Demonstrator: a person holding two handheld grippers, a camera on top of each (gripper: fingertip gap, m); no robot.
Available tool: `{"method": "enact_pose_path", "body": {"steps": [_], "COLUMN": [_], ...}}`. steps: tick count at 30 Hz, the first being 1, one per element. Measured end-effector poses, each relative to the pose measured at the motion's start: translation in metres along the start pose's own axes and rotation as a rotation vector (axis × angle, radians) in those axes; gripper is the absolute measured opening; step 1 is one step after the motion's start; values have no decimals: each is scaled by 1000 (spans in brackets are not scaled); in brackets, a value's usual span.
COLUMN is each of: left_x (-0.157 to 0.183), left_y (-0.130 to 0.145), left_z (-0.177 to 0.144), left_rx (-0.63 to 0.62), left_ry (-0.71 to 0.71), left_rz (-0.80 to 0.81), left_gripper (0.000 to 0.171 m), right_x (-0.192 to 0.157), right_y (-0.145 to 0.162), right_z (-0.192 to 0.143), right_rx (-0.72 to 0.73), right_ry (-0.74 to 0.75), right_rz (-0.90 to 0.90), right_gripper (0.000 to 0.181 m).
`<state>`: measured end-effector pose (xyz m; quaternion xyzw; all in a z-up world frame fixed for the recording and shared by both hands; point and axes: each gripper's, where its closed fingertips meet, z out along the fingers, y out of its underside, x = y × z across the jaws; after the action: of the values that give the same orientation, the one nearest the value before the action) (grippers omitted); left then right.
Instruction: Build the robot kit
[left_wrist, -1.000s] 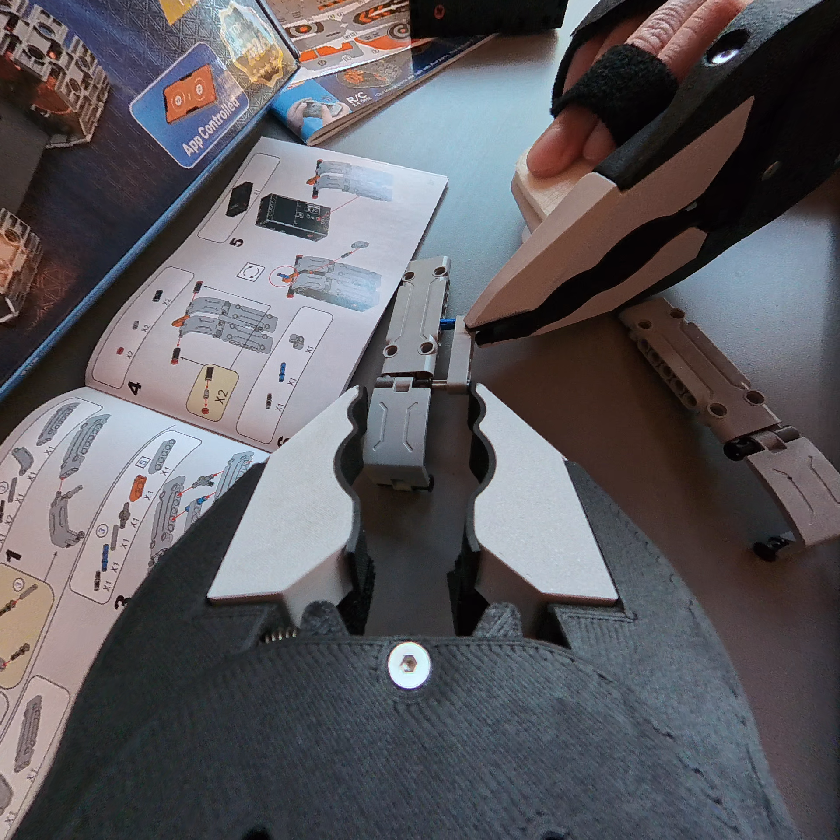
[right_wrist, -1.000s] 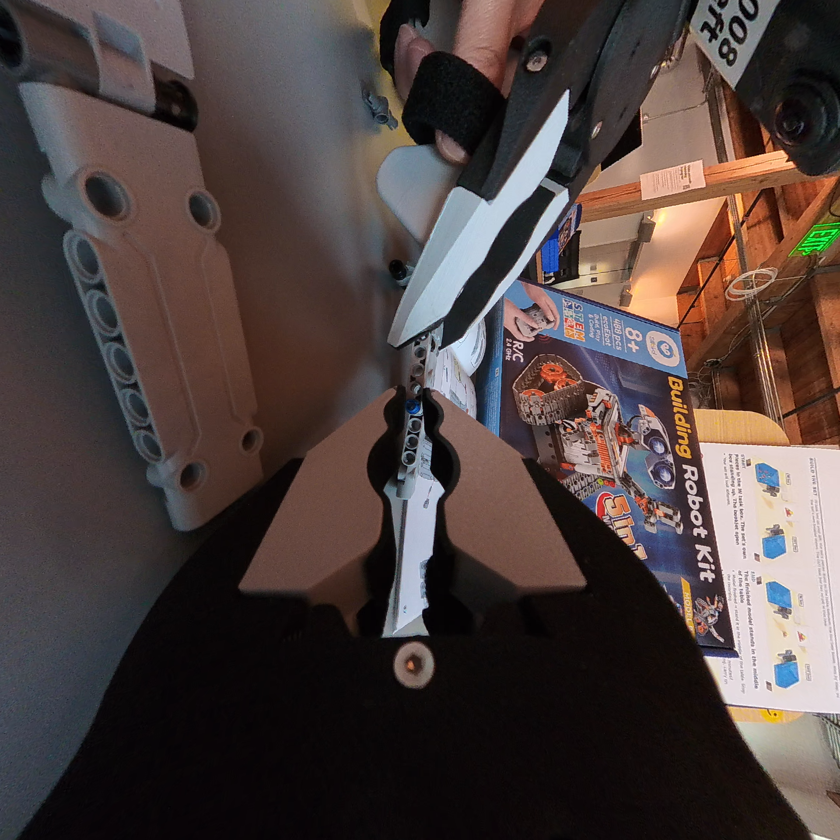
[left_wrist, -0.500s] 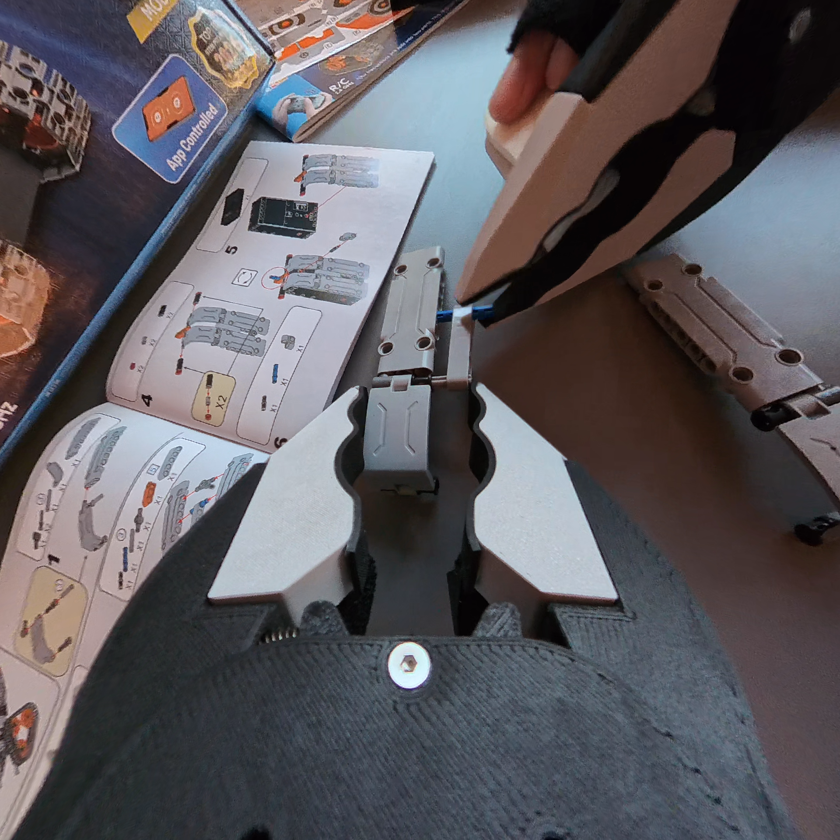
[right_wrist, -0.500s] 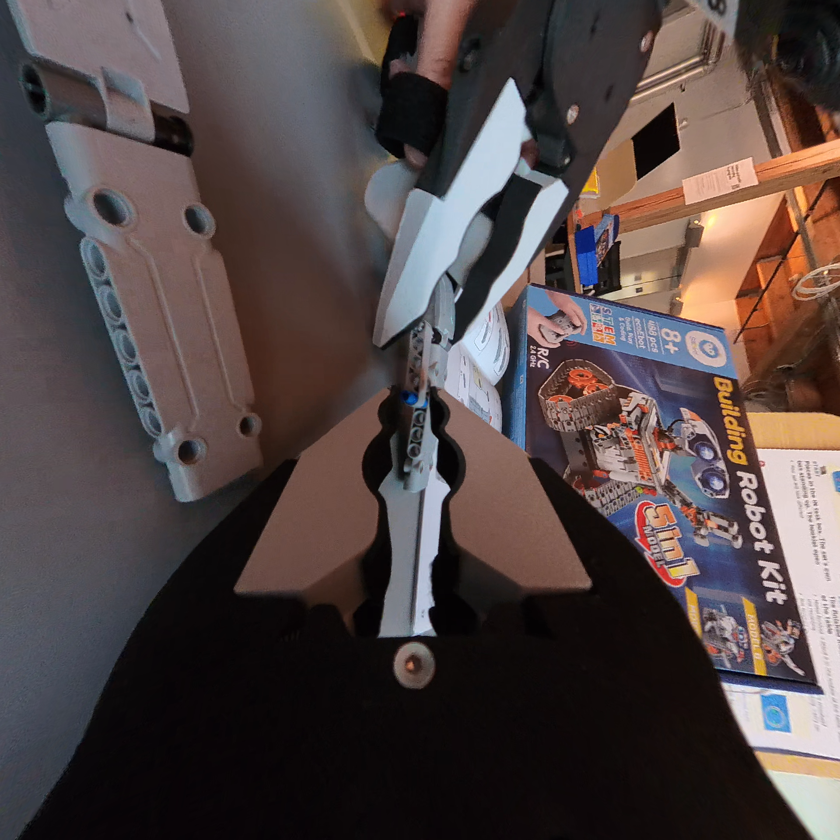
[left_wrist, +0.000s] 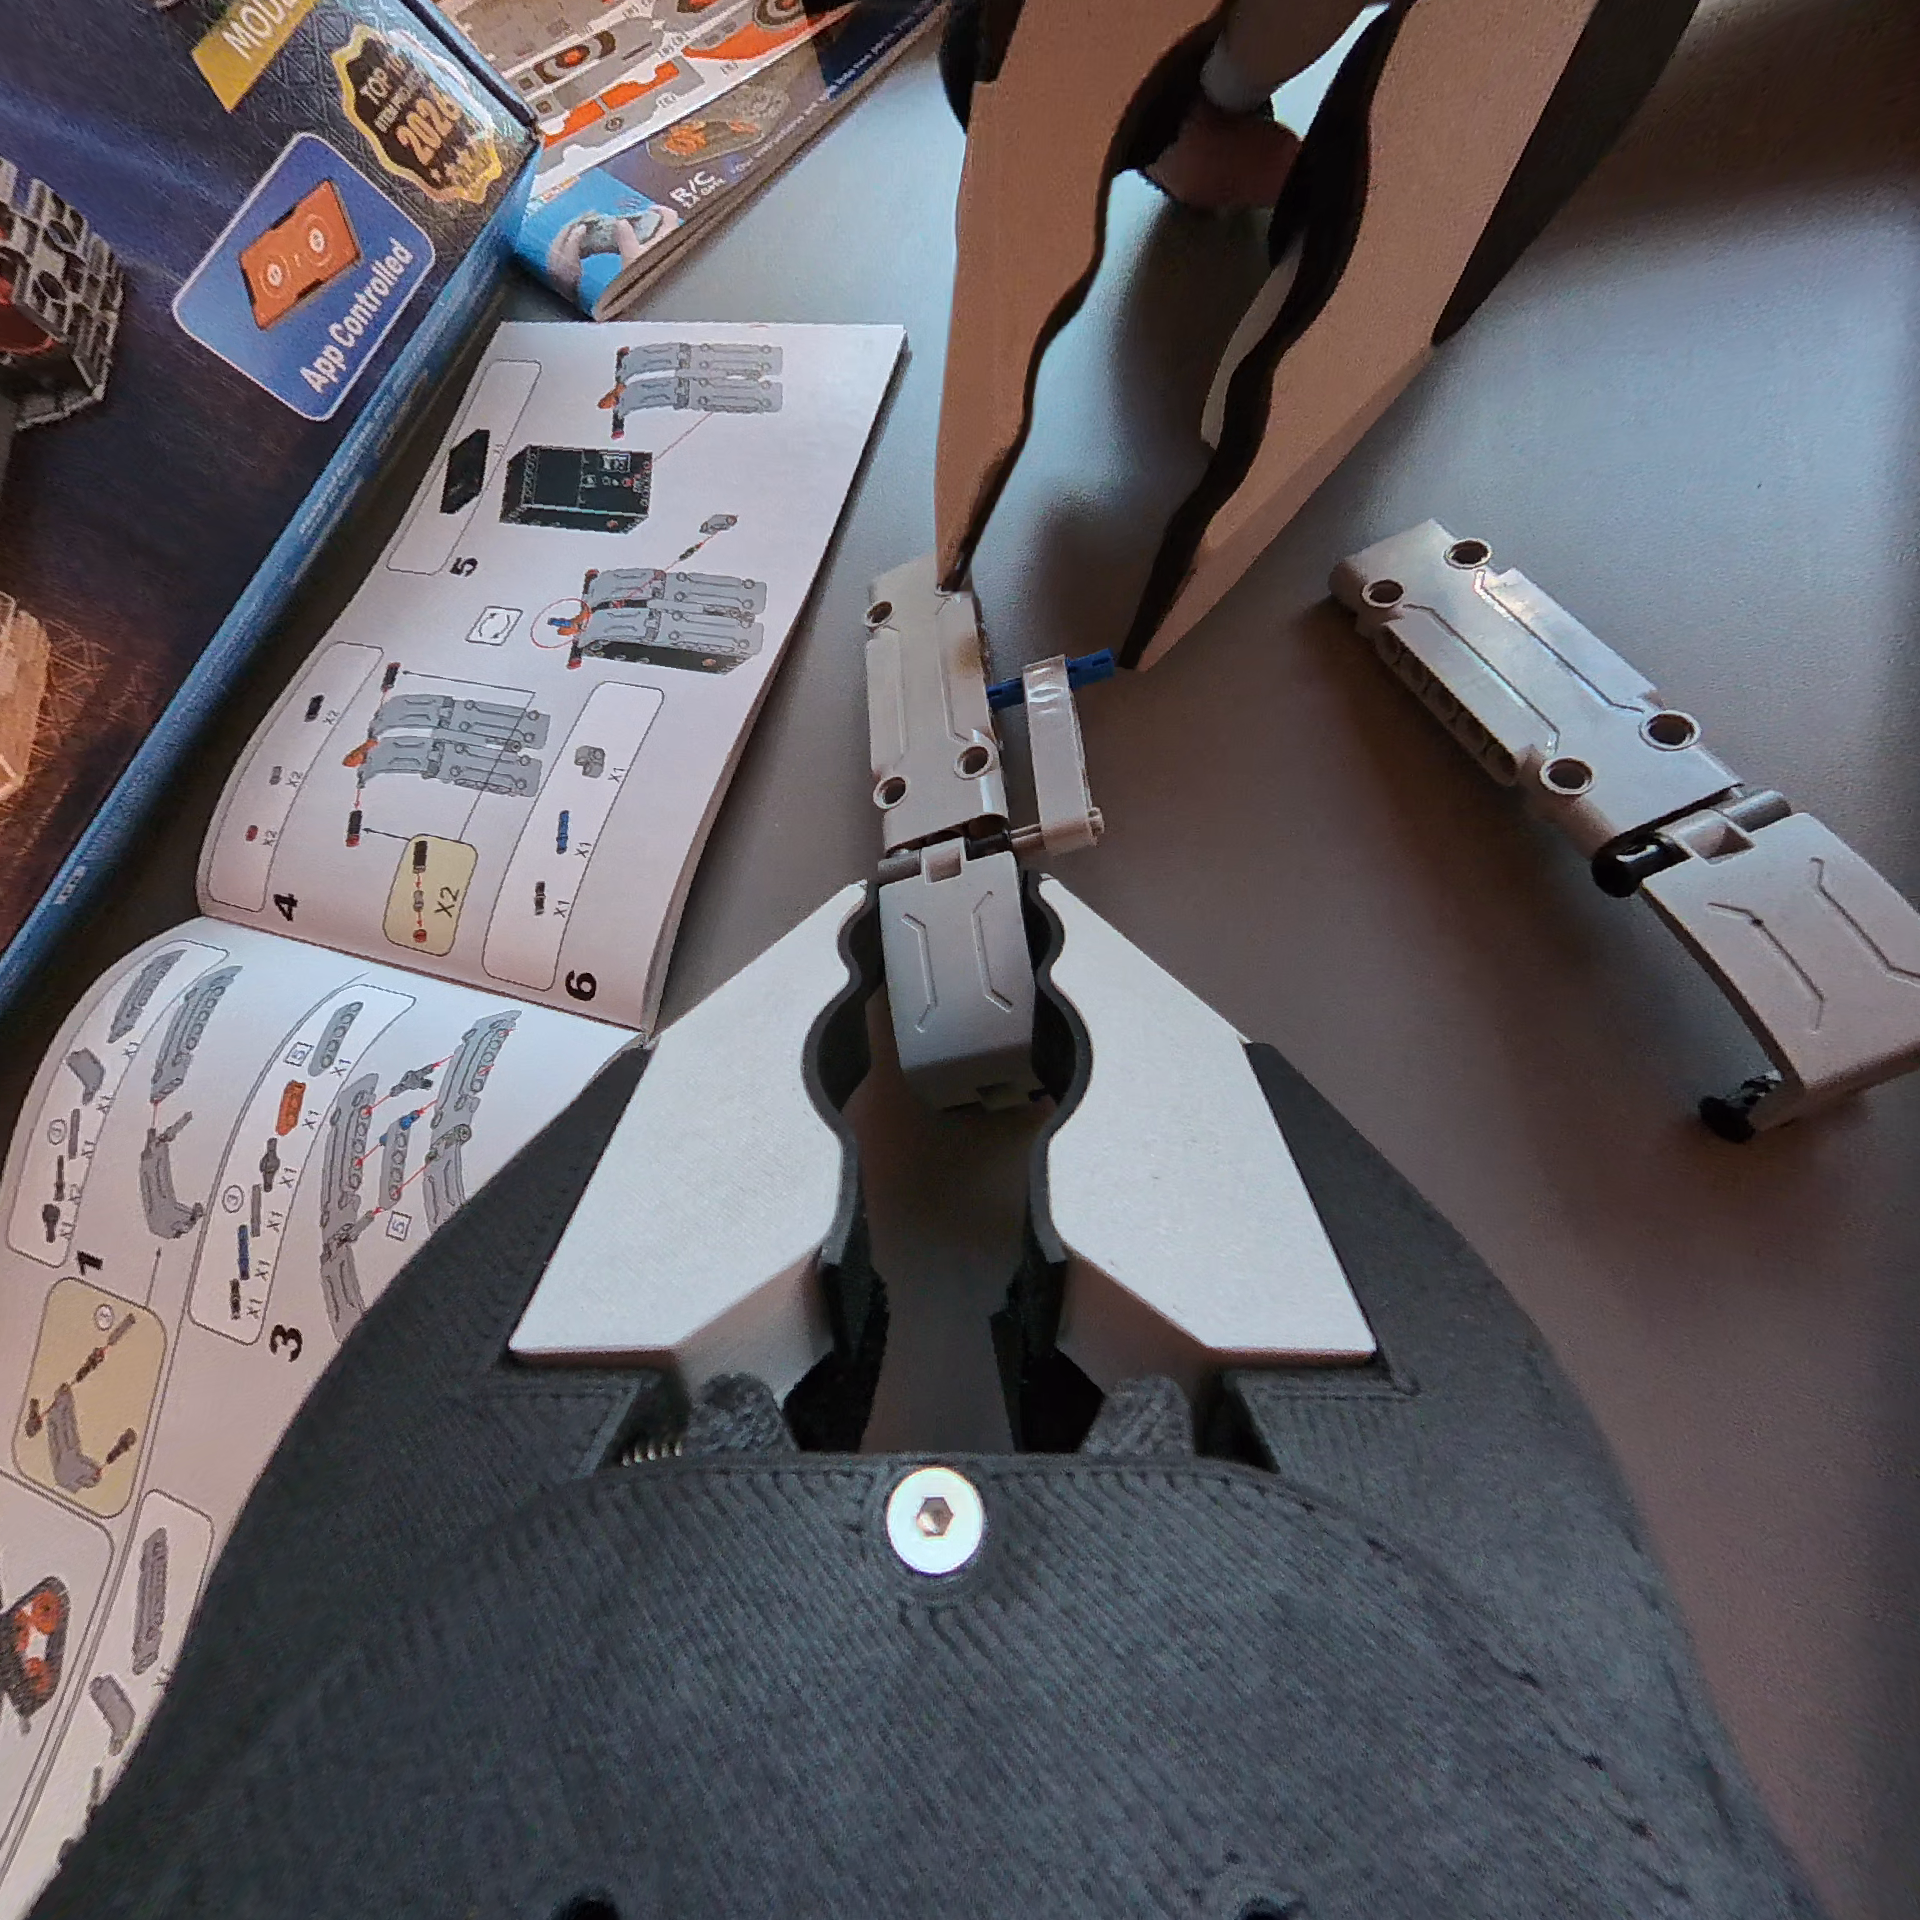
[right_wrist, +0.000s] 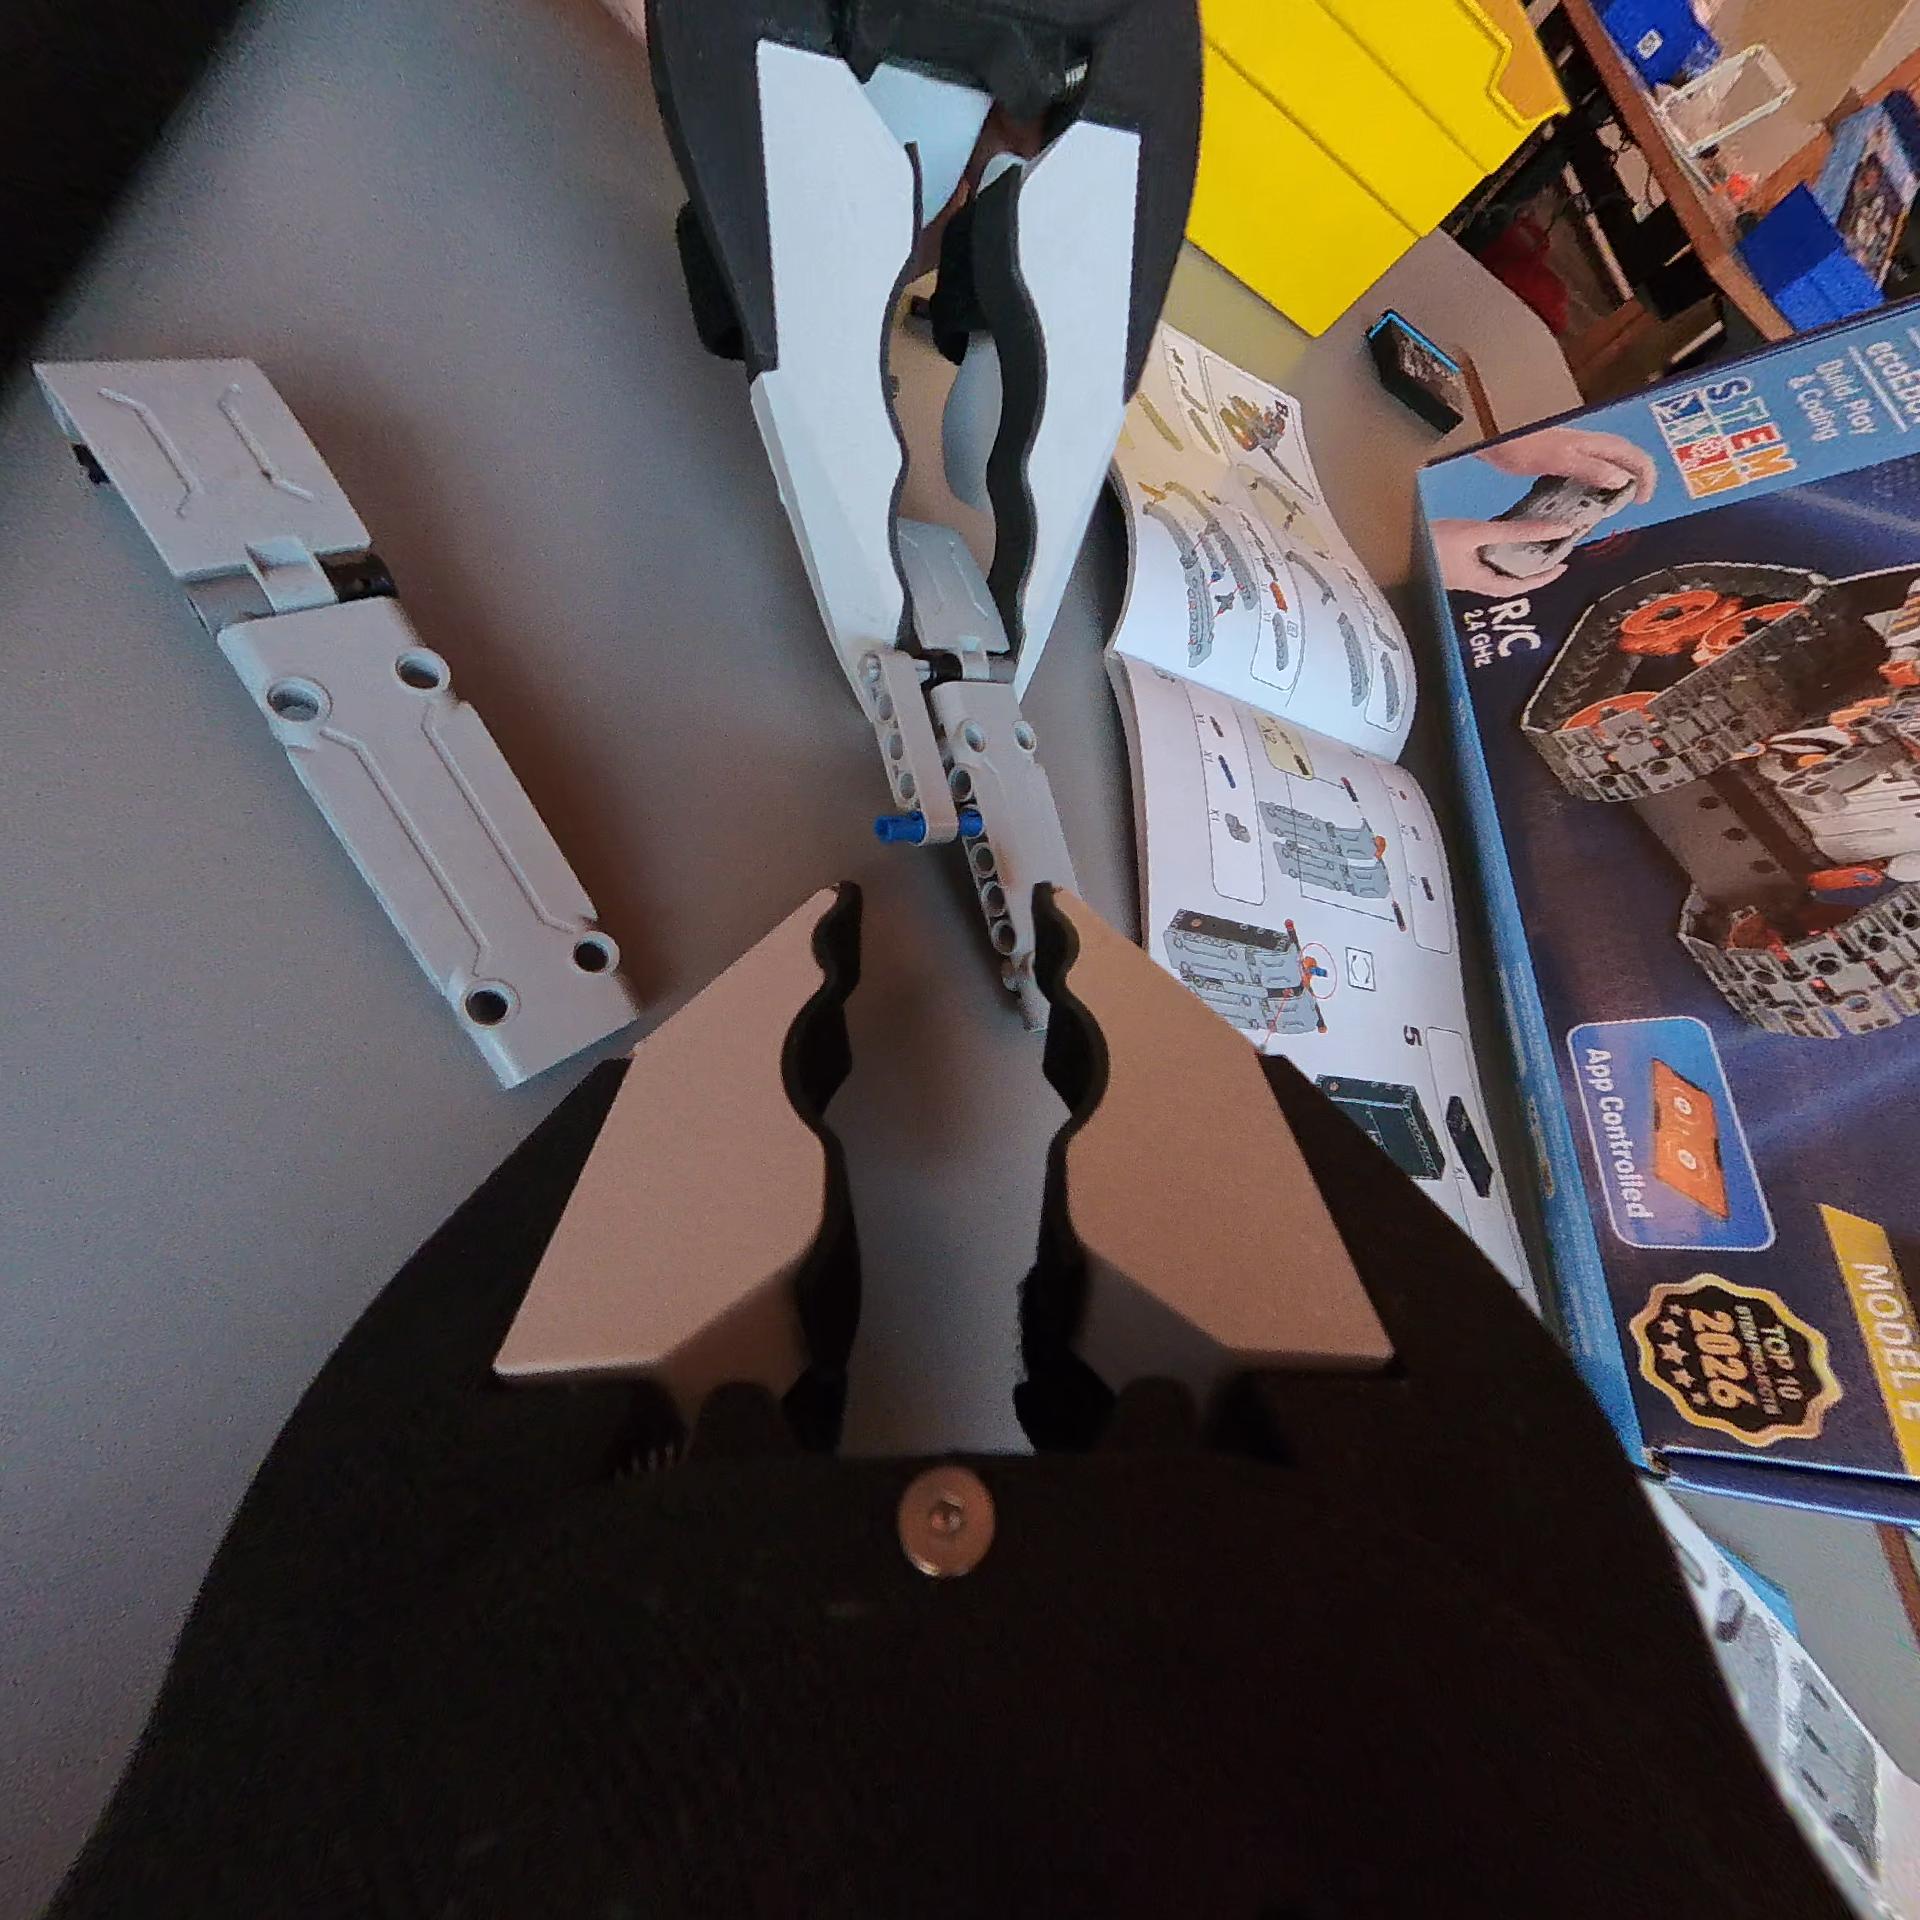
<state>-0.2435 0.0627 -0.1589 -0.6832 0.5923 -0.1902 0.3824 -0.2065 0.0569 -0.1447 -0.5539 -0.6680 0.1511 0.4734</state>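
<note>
A grey matte tabletop (left_wrist: 1351, 1039) carries the parts. The left tongs (left_wrist: 951, 914) are clenched on the hinged grey plastic panel assembly (left_wrist: 935, 717), whose blue pin (left_wrist: 1091, 665) juts sideways. The right tongs (left_wrist: 1039, 613) stand released, straddling its far end. A second grey hinged panel (left_wrist: 1621, 769) lies apart on their right; an open instruction booklet (left_wrist: 540, 644) borders their left.

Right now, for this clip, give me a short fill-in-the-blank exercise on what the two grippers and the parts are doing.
1. The left gripper is shut on the hinged end of the grey panel assembly, while the right gripper is ____.
2. The pin sticking out of the short beam is ____ in colour.
3. A second grey panel assembly lies apart, held by ____ gripper.
4. The open instruction booklet lies between the assembly and the ____.

Missing words: open; blue; neither; box
</note>
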Motion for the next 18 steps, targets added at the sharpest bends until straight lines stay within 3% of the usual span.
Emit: {"method": "enact_pose_path", "body": {"steps": [7,13,18], "left_x": [15,31,33], "left_y": [-10,-12,-15], "left_z": [-7,-6,-6], "left_rx": [58,36,44], "left_ry": [26,19,6], "left_rz": [123,254,279], "left_gripper": [25,25,25], "right_x": [-2,-27,-25], "right_y": [0,-20,-17], "right_z": [-4,-10,-9], "right_rx": [14,89,73], "right_ry": [-78,-295,-306], "right_rz": [102,273,327], "right_gripper": [58,59,63]}}
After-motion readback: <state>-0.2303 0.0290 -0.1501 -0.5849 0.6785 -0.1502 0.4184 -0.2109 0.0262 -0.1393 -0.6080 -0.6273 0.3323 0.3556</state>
